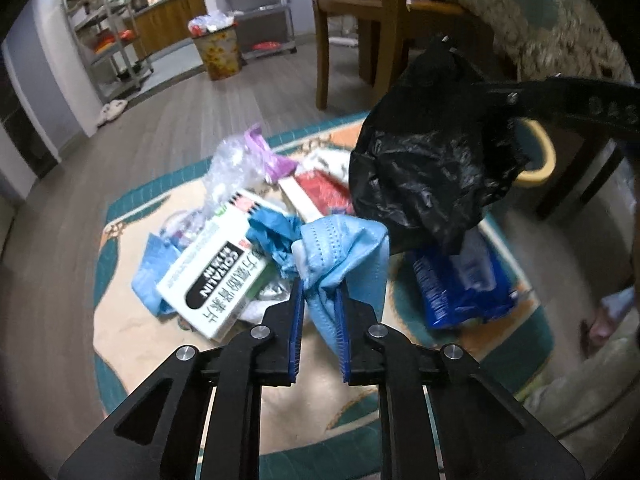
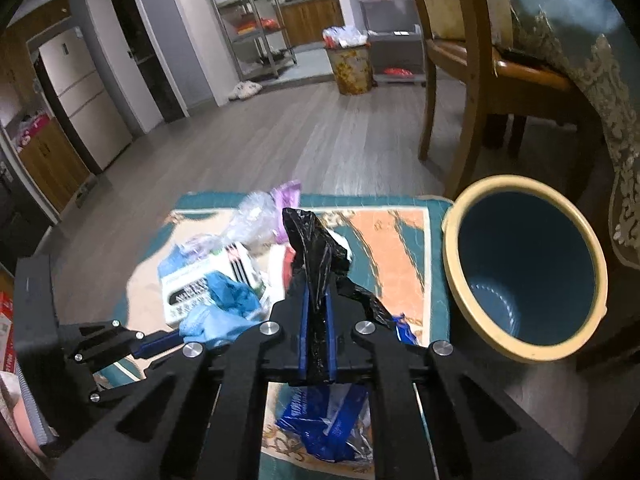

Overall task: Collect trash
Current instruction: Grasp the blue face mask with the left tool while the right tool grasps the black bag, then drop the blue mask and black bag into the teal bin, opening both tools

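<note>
Left gripper (image 1: 319,294) clamped on a blue face mask (image 1: 344,252) above the littered rug (image 1: 132,328), right gripper (image 2: 317,296) pressed tight on a crumpled black plastic bag (image 2: 316,248), lifted off the rug, left of the tilted, yellow-rimmed blue wastebasket (image 2: 524,272).

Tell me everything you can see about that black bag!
The black bag is thin, shiny, crinkly plastic, all scrunched up. The right tongs are shut on its middle, and their blue pads press it flat. One crumpled end pokes up past the tips, and a wrinkly tail hangs off to one side. From the left camera it looks like a puffy dark lump lifted above the trash on the rug. Nothing else seems to touch it.
</note>
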`<state>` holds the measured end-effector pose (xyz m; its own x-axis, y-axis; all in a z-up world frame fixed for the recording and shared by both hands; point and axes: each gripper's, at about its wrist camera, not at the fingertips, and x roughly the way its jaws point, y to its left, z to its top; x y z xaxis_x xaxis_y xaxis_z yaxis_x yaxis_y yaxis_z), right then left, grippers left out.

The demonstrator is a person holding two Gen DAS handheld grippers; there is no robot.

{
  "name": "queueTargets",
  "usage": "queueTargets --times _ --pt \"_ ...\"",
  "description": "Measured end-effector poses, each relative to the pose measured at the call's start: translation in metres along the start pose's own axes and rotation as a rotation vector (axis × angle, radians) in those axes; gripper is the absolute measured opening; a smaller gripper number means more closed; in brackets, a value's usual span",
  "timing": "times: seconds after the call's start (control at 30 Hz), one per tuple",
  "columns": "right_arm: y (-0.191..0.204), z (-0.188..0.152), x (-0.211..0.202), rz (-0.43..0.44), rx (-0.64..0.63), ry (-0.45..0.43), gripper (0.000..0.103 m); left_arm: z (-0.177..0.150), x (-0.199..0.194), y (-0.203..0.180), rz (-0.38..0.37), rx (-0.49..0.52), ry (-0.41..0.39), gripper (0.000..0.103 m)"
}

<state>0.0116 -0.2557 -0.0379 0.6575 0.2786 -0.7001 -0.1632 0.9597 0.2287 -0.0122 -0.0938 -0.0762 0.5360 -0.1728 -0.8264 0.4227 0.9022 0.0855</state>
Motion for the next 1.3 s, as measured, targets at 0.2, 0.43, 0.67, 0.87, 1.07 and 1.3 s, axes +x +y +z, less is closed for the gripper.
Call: queueTargets --times 0.2,0.43,0.67,0.87,1.07,1.3 --pt "-0.001 0.024 -0.038 0.031 0.032 -0.103 0.006 0.017 -0.047 0.006 0.000 -0.028 -0.146 0.015" --pt "-0.031 0.055 -0.085 -0.013 0.055 -0.232 0.006 0.063 -0.082 0.011 -0.018 -0.055 -0.281 0.015" --pt "-0.099 0.069 -0.095 -0.146 0.117 -0.254 0.006 0.117 -0.063 -0.028 -0.054 0.053 -0.290 0.015" --pt "-0.160 0.058 -0.074 -0.257 0.176 -0.179 0.006 0.151 -0.009 -0.073 -0.109 0.118 -0.258 0.015" --pt "-0.201 0.042 -0.041 -0.345 0.217 -0.061 0.006 0.164 0.049 -0.119 -0.208 0.122 -0.184 0.015" --pt "-0.226 0.027 -0.033 -0.386 0.250 -0.019 0.018 0.171 0.098 -0.161 -0.243 0.167 -0.166 0.021"
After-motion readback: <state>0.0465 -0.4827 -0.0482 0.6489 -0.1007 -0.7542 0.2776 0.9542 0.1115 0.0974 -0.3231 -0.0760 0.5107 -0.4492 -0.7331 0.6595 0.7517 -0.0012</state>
